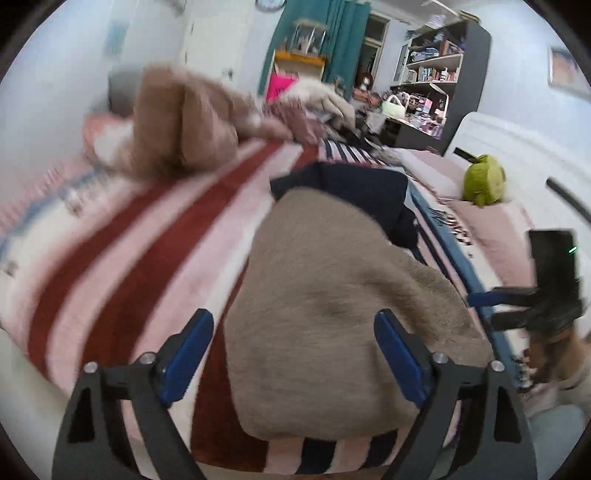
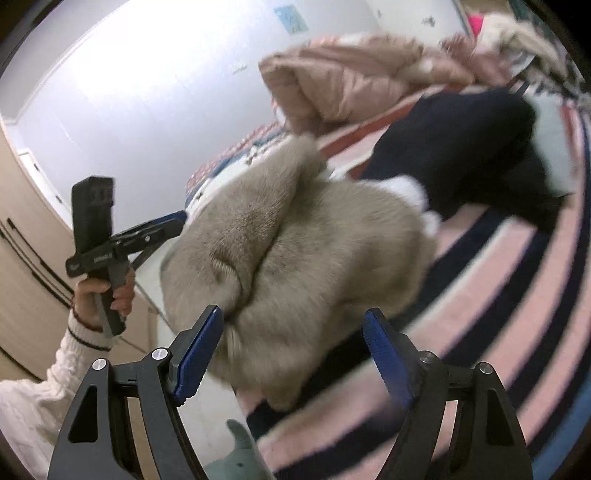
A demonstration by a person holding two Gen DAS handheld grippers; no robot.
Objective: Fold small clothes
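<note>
Seemingly bundled already, the fuzzy taupe garment (image 1: 332, 314) rests on the striped blanket (image 1: 140, 236), a dark navy garment (image 1: 354, 184) awaits, and both the left gripper (image 1: 293, 354) and the right gripper (image 2: 293, 354) gape empty.

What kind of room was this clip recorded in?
Most likely a bedroom in a home. The clothes lie on a bed with a striped blanket, a green plush toy sits beside it, and a cluttered shelf unit stands at the back by a teal curtain.

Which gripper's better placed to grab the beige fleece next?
Right gripper, marginally. Its open fingers sit at a bunched fold of the beige fleece garment. The left gripper, also open, faces only the flat top; motion blur limits certainty.
</note>
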